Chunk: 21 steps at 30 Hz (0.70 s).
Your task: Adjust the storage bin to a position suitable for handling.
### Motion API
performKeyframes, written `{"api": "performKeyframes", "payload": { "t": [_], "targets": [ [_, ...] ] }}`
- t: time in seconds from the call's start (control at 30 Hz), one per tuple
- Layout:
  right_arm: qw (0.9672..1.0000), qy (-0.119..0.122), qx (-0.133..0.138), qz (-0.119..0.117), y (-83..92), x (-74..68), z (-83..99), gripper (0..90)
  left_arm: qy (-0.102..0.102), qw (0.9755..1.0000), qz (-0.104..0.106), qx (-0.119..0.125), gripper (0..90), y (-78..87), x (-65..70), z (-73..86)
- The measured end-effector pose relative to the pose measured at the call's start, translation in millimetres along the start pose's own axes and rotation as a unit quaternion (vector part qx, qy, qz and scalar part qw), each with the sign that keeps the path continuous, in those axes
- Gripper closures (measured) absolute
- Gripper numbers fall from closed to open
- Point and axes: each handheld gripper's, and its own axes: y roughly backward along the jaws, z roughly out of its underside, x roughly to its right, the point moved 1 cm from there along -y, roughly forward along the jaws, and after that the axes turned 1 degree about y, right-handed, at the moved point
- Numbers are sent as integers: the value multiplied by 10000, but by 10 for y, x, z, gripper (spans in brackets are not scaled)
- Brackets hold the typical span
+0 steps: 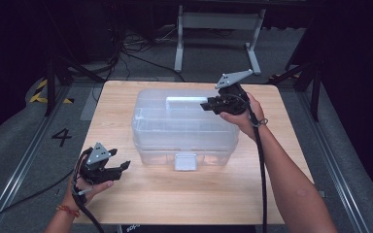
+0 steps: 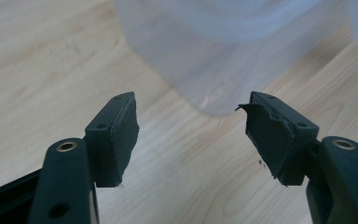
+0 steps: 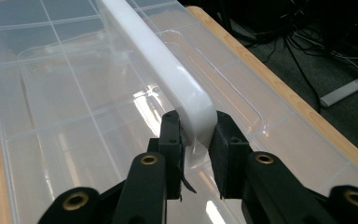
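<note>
Already the right gripper (image 3: 196, 140) clamps the box (image 1: 184, 126) handle's (image 3: 163, 70) near end; the left gripper (image 1: 109, 167) hangs open, front-left of the box.

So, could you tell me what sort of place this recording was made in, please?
Probably a lab or recording studio rather than a home: a lone wooden table stands on grey flooring with a painted number 4, hazard tape and loose cables, against a dark backdrop. A clear plastic box sits on it.
</note>
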Motion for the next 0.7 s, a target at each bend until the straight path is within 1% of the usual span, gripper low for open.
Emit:
{"api": "performKeyframes", "payload": {
  "t": [0.03, 0.1, 0.17, 0.23, 0.27, 0.3, 0.33, 0.37, 0.43, 0.47, 0.5, 0.57, 0.63, 0.7],
  "targets": [
    [10000, -9, -19, -21, 2, 6, -9, 759, -74, 10000, -26, 10, 363, 11, 17, -67],
    [10000, -6, -10, -8, 4, 15, -21, 757, -145, 9998, -97, -2, 367, 19, 35, -145],
    [10000, -32, 12, -15, 7, 28, -29, 757, -181, 9998, -68, 54, 389, 27, 38, -203],
    [10000, -76, 52, -16, 9, 45, -36, 756, -136, 9998, -63, 108, 410, 31, 33, -237],
    [9999, -99, 60, -22, 10, 48, -43, 755, -149, 9998, -93, 83, 430, 29, 27, -250],
    [9999, -101, 56, -17, 12, 55, -51, 754, -108, 9998, -98, 106, 448, 21, 32, -256],
    [9999, -90, 76, -6, 11, 60, -57, 753, -115, 9998, -142, 124, 459, 15, 33, -268],
    [9999, -128, 80, -10, 15, 69, -68, 753, -89, 9997, -140, 168, 483, 8, 38, -277],
    [9998, -150, 105, -27, 27, 87, -91, 750, -88, 9997, -82, 209, 510, -8, 49, -302],
    [9998, -154, 104, -3, 29, 91, -103, 748, -78, 9996, -54, 262, 516, -21, 60, -317],
    [9998, -153, 93, 16, 31, 95, -115, 746, -81, 9996, -25, 261, 529, -27, 66, -328],
    [9999, -122, 67, 38, 31, 100, -135, 745, -121, 9995, 29, 296, 553, -47, 85, -362],
    [9999, -155, 51, 47, 34, 109, -147, 744, -139, 9995, 80, 276, 579, -64, 89, -384],
    [9999, -155, 53, 41, 35, 117, -153, 744, -90, 9995, 121, 269, 588, -90, 94, -401]
  ]
}}
